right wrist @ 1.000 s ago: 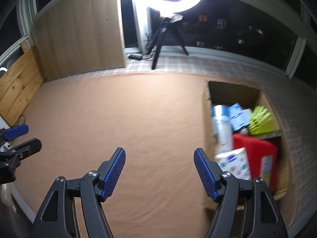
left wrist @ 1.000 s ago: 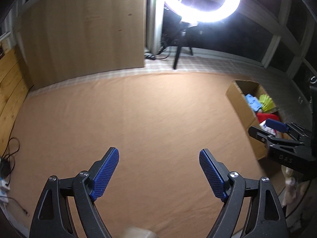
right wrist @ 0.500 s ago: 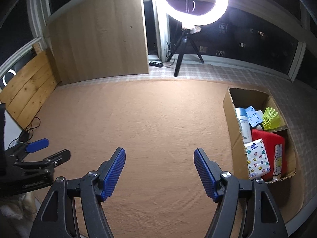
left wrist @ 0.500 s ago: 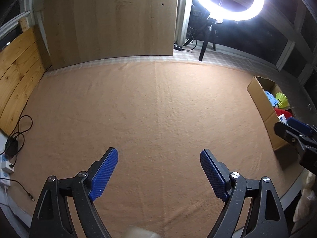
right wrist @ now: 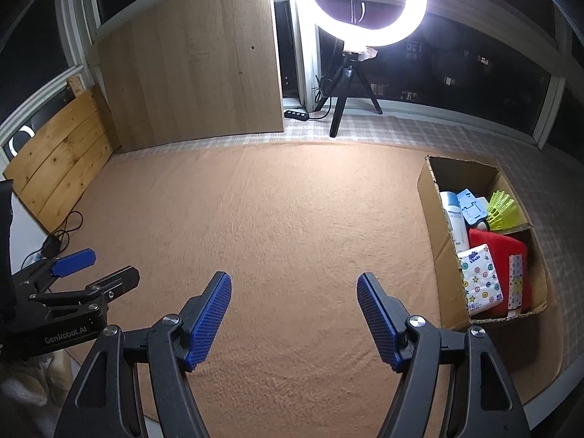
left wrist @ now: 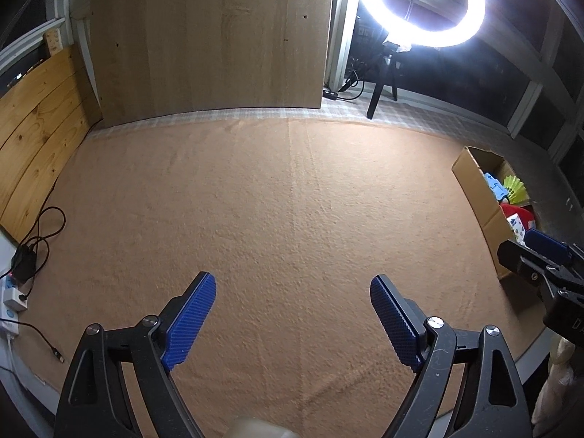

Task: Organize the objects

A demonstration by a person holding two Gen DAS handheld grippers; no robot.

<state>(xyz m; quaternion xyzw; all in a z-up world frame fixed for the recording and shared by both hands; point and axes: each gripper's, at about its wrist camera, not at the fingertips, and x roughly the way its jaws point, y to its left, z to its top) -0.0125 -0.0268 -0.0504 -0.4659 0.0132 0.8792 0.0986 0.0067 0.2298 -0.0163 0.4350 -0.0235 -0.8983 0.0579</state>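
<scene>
Using the cardboard box (right wrist: 436, 215) as reference. Far left of it: wood planks (right wrist: 58, 157) leaning, cables and a power strip (left wrist: 14, 292) lying at the counter edge. Left tool (left wrist: 292, 319) is hovering well left of the box, jaws wide, nothing between them. Right tool (right wrist: 294, 315) is hovering nearer the box, just left of it, jaws also standing apart and gripping nothing. Orange mat (right wrist: 273, 219) between them and the box is showing no loose items. Box is holding a white bottle (right wrist: 454, 219), blue packet (right wrist: 472, 206), yellow shuttlecock (right wrist: 503, 213), red pouch (right wrist: 500, 252), tissue pack (right wrist: 480, 279). Judging sorting is looking finished or nearly; nothing visible remaining to pick.
</scene>
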